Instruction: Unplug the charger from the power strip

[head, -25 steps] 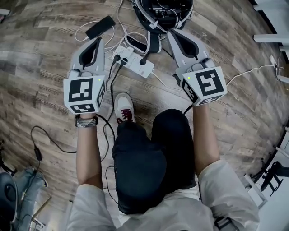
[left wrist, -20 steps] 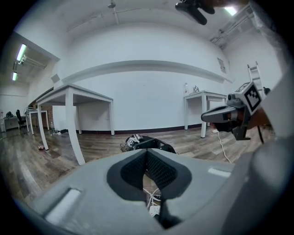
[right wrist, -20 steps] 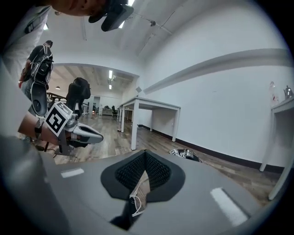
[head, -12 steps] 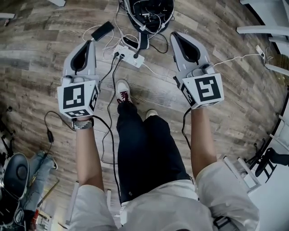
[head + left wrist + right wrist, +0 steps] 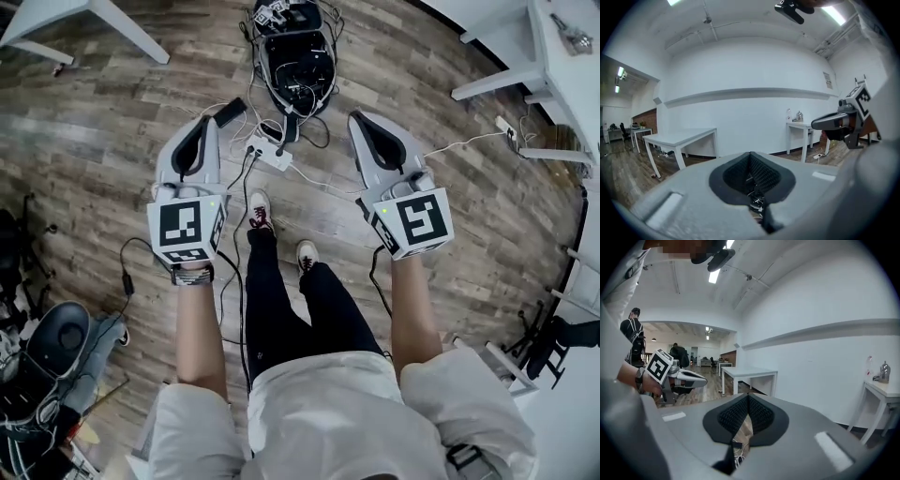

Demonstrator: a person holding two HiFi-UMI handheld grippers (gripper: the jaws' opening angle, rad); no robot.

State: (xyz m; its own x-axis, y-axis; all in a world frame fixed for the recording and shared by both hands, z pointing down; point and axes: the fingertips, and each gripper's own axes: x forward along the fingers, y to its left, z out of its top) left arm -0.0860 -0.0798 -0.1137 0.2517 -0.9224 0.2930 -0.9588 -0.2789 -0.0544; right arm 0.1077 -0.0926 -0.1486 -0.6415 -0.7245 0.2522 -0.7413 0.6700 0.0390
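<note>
standing person holds left grey gripper (image 5: pixel 207 124) and right grey gripper (image 5: pixel 360 118) well above the far white power strip (image 5: pixel 269 150), jaws pressed together on nothing, seemingly not reaching for it

A black open bag stuffed with cables (image 5: pixel 295 56) lies on the grey-brown wood-plank floor (image 5: pixel 84 150), toward its far edge — a flat black rectangular device (image 5: pixel 230 112) lies near it. White tables stand towards the far corners: one left (image 5: pixel 122 33), one right (image 5: pixel 562 84). A grey bag (image 5: pixel 94 352) slumps by the floor's near left edge.
</note>
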